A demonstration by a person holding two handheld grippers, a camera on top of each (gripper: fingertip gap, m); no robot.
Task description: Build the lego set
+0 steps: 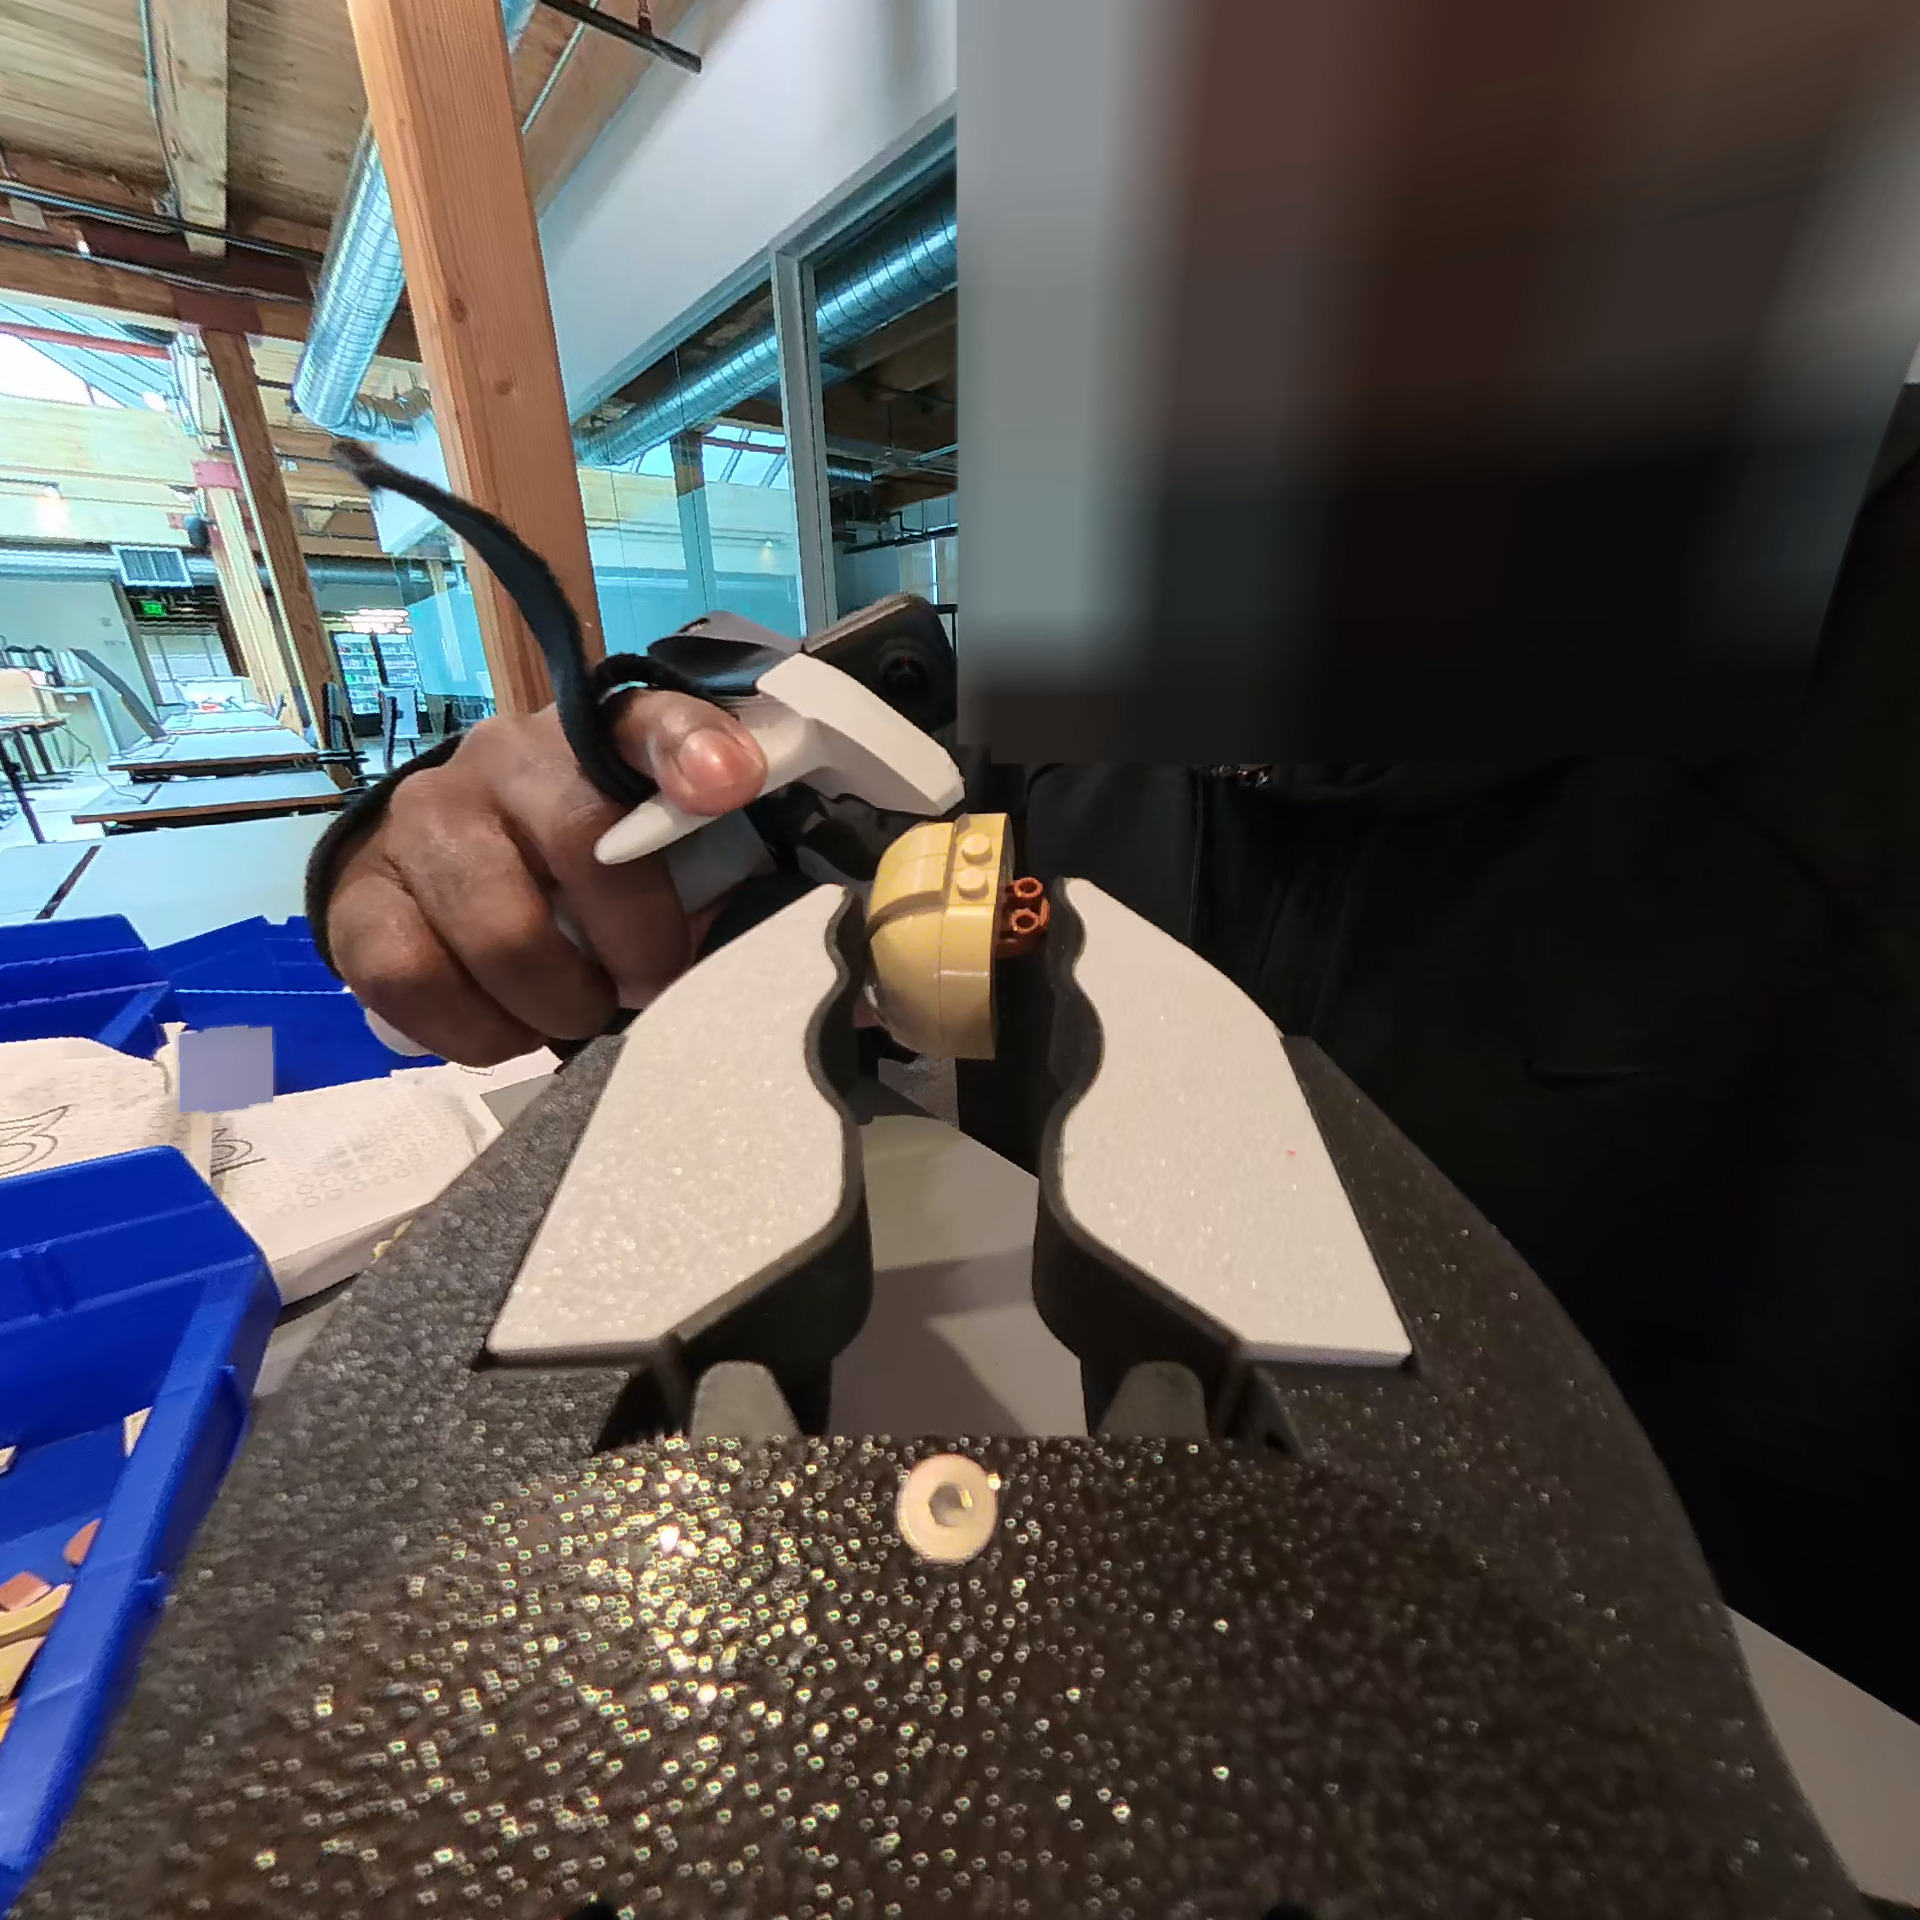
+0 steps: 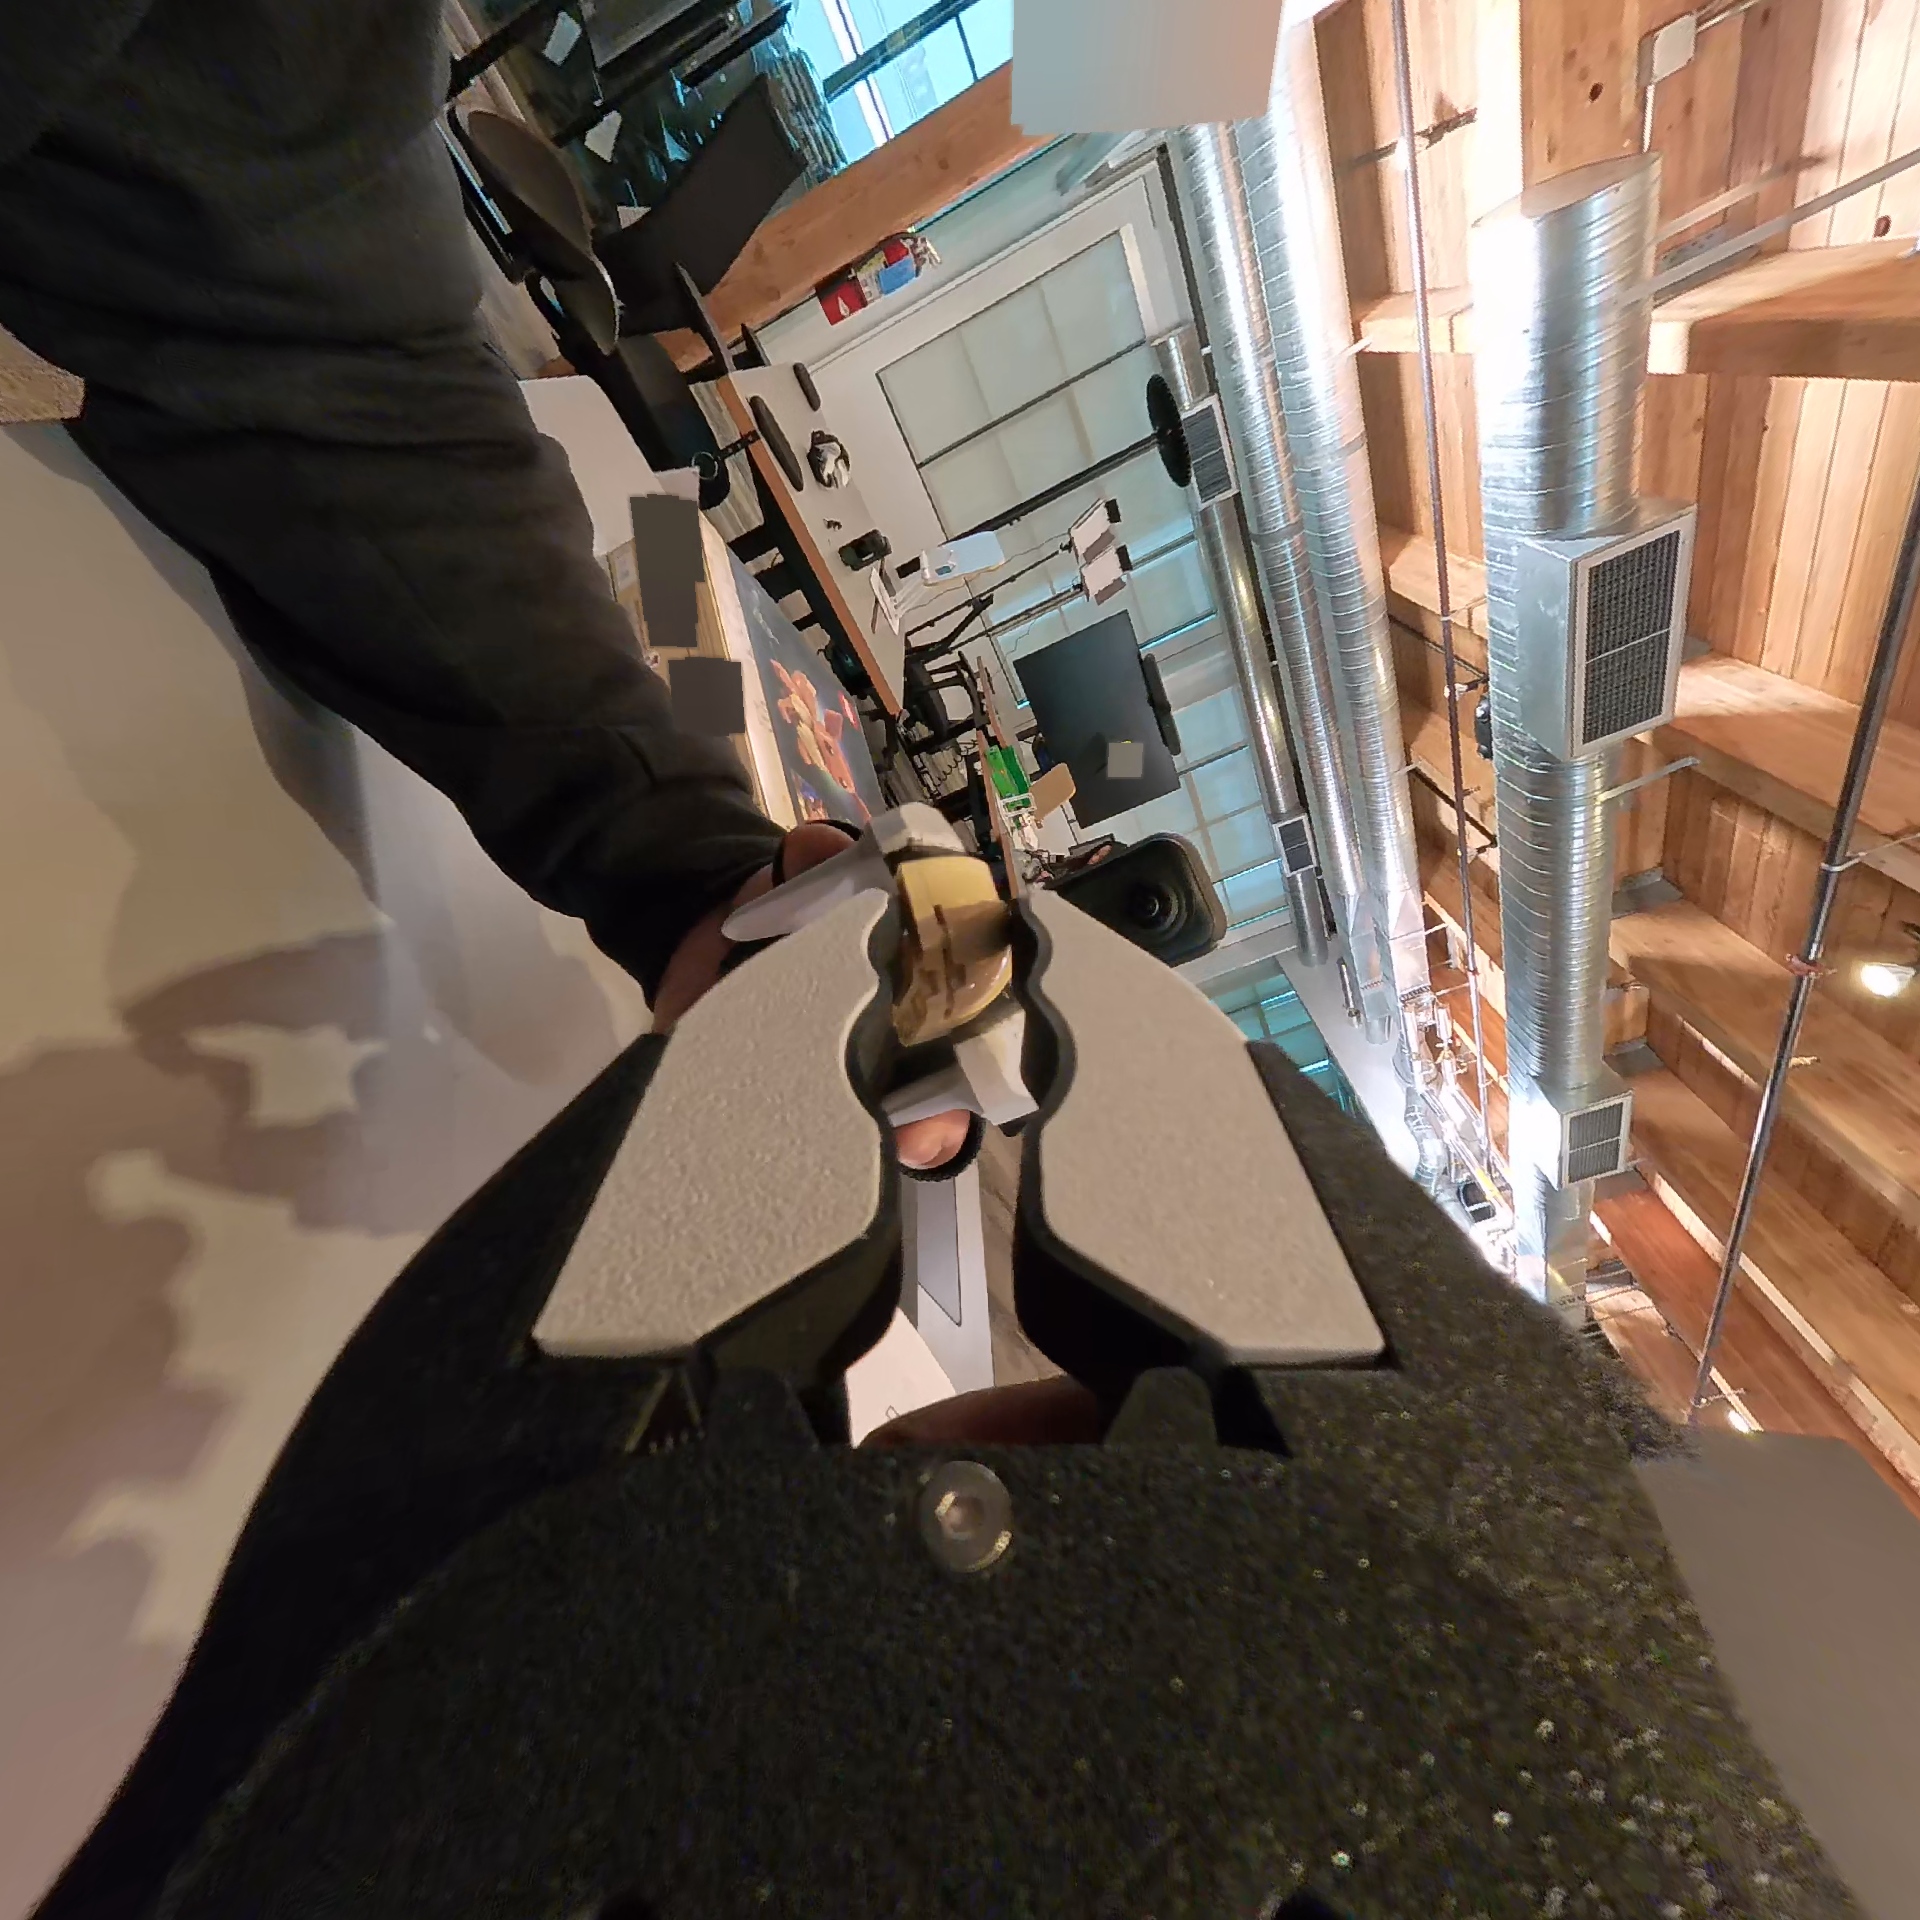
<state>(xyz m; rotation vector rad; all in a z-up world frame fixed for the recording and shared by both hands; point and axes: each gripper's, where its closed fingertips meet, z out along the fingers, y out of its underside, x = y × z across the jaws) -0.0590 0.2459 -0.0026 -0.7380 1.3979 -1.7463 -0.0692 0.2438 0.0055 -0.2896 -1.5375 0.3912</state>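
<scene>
A tan rounded lego assembly (image 1: 935, 935) with a small reddish-brown stud piece (image 1: 1025, 904) on its right side is held in the air. My left gripper (image 1: 956, 914) is shut on it, one fingertip on the tan side and the other on the brown piece. My right gripper (image 2: 956, 935) is also shut on the tan assembly (image 2: 951, 961). It grips crosswise to the left one. In the left wrist view a hand holds the right gripper, and one of its white fingers (image 1: 883, 743) lies on top of the assembly. The left gripper's white fingers (image 2: 800, 899) straddle the assembly in the right wrist view.
Blue parts bins (image 1: 114, 1309) stand at the left with loose pieces inside, more bins (image 1: 260, 987) behind. Printed instruction sheets (image 1: 343, 1153) lie on the grey table (image 1: 935, 1226). A person's dark sleeve (image 2: 416, 582) and torso are close by. The right wrist view faces the ceiling ducts (image 2: 1558, 623).
</scene>
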